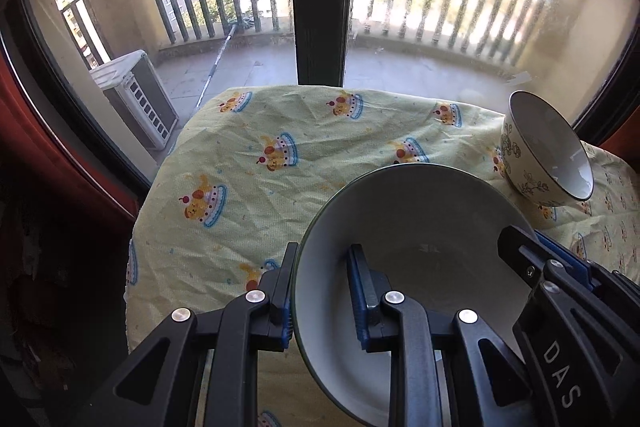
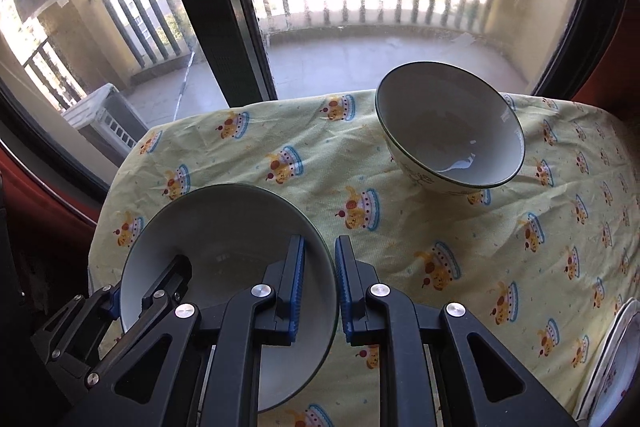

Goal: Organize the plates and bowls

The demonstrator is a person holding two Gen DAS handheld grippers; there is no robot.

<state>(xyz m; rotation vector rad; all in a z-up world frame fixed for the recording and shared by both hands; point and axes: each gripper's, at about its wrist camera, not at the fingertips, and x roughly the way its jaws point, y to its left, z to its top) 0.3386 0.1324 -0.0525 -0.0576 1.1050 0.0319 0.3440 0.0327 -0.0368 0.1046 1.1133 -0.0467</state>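
From the left wrist camera, your left gripper (image 1: 322, 291) is clamped tight on the near left rim of the wide shallow bowl (image 1: 420, 227), one finger outside the wall and one inside, and the other gripper (image 1: 532, 267) shows at the bowl's right side. The bowl is tipped up towards the lens over the yellow cartoon-print cloth (image 1: 248, 187); whether its bottom still touches the cloth cannot be told from here. The smaller flowered bowl (image 1: 548, 151) stands near its far right, at the table's corner by the window. From the right wrist camera, your right gripper (image 2: 320, 287) is likewise closed hard on the right rim of the same shallow bowl (image 2: 224, 239), with the left gripper (image 2: 168, 279) gripping the opposite side. The flowered bowl (image 2: 452, 135) sits well apart, up and to the right, and the edge of a white plate (image 2: 616, 359) peeks in at the lower right. Since both hands share one bowl, move them together at one pace and keep the rim level, or the pads may slip. Likely it belongs under or beside the small bowl, so lower it gently and release both sides together.
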